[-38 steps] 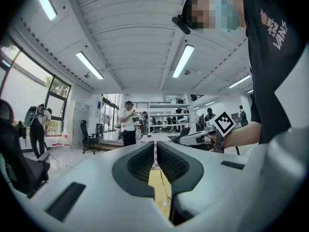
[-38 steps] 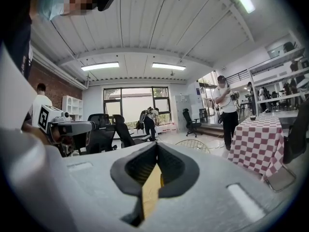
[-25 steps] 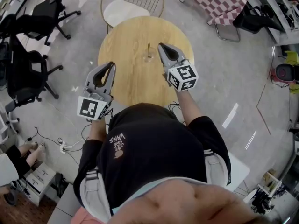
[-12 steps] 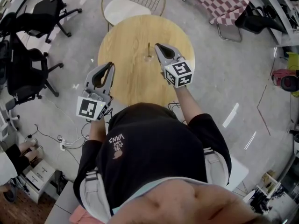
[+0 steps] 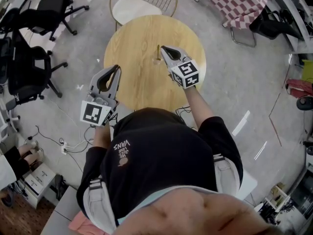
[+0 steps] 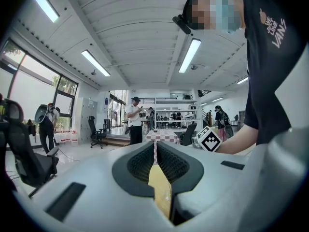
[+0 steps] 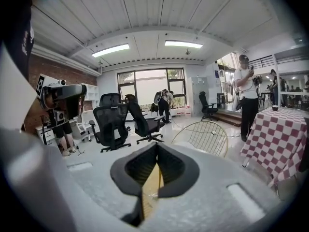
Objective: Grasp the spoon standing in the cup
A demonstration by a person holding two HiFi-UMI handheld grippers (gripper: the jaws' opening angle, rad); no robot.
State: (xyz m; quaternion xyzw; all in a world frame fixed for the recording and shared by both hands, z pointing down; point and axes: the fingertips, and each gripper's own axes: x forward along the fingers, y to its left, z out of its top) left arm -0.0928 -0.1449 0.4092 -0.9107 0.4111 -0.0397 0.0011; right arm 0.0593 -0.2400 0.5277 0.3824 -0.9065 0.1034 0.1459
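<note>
With the right gripper (image 5: 165, 49) clenched on nothing and the spoon (image 5: 158, 52) upright in the small clear cup (image 5: 156, 60) just left of its fingertips, near the middle of the round wooden table (image 5: 132, 38), spread the jaws wide first. Then slide left to bring the handle between the pads, above the cup rim, holding the pads parallel to the upright handle so as not to tip the cup. Close gently and squarely on the handle, never on the glass. Leave the left gripper (image 5: 116, 68), likewise clamped empty, parked well off to the left by the table edge.
</note>
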